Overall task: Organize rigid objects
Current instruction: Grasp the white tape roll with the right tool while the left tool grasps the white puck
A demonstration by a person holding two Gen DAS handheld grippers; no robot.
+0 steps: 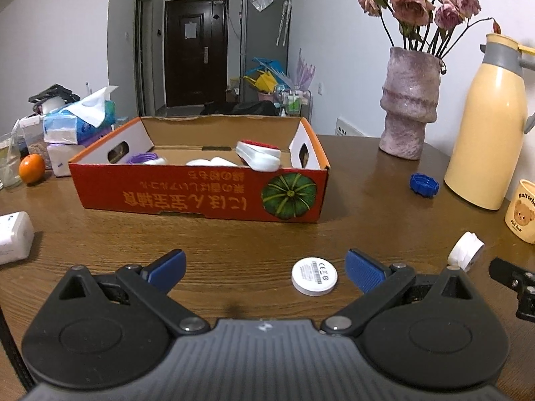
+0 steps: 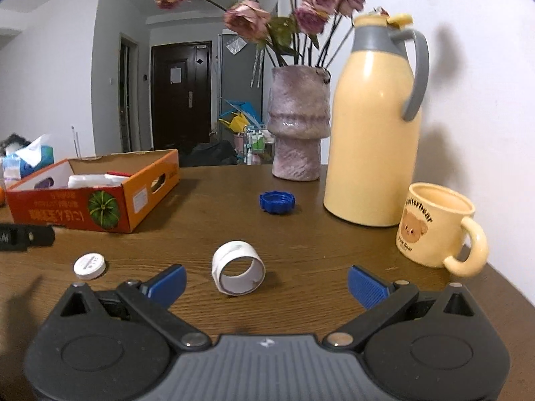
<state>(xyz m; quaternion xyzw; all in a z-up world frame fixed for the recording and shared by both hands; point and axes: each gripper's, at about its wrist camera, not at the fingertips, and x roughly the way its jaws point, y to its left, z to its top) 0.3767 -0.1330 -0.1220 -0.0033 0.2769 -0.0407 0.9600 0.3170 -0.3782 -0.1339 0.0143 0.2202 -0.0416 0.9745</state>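
Both jaws stand wide apart and hold nothing. The left gripper [image 1: 265, 269] hangs low over the near part of the counter [image 1: 217, 237], and the white disc [image 1: 314, 276] lies flat, label side up, just inside its right jaw, off the middle of the opening. I judge the gripper is lined up for this disc, and it would need a small shift to the right before closing.

The right gripper [image 2: 266, 282] faces the white ring [image 2: 238, 268], a short tube that rests on its curved side with the open end toward the camera. The ring sits between the two blue pads but nearer the left one, not touching either. Lying this way it can roll, so a slow and centred closing seems safer.

The orange box [image 1: 200, 197] stands toward the far left part of the counter, its top open, and some white, red and purple things already lie inside it. It is probably where the loose pieces are collected, so the task looks partly done. The blue cap [image 2: 277, 202] waits alone, between the box and the yellow jug [image 2: 374, 133], well apart from both grippers. The mug [image 2: 434, 224] and the vase [image 2: 299, 123] stand along the right and far edges, and I think they belong there.
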